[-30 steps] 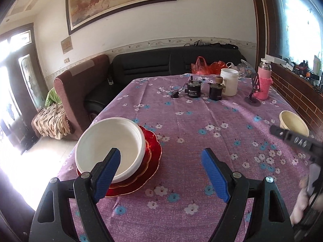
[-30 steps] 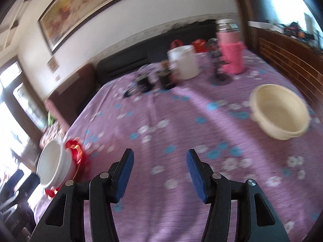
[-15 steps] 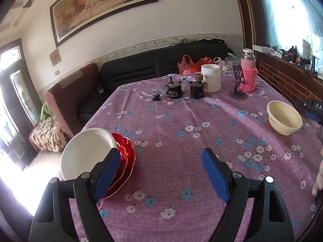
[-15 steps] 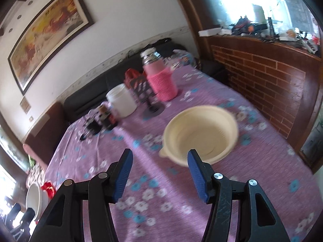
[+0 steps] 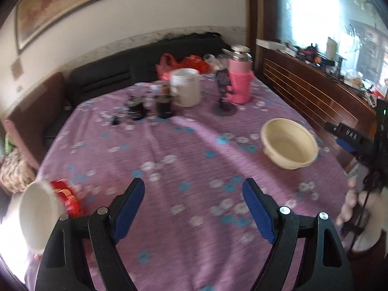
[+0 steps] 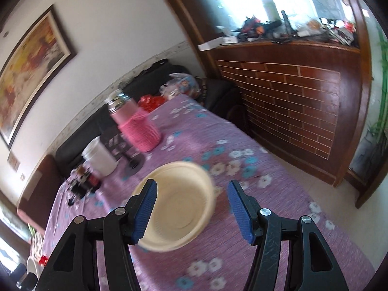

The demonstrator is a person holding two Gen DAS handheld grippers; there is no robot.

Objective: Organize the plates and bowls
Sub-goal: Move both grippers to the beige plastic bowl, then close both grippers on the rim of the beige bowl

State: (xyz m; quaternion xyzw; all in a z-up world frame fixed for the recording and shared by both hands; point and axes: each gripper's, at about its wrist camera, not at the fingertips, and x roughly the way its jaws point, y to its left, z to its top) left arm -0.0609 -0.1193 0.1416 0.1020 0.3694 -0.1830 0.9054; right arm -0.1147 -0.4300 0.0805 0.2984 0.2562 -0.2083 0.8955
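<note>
Hovering spread-fingered over the cream bowl (image 6: 178, 206), the right gripper (image 6: 191, 208) faced a pink flask (image 6: 138, 126) and white jar (image 6: 99, 156) beyond; the left gripper (image 5: 194, 208) gaped empty too.

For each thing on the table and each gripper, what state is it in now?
cream bowl: upright, empty, between the open jaws of the right gripper, not clamped.
white bowl: stacked on the red plates, empty.
left gripper: open, holding nothing.
pink flask: upright, cap on.
white tub: upright.
</note>
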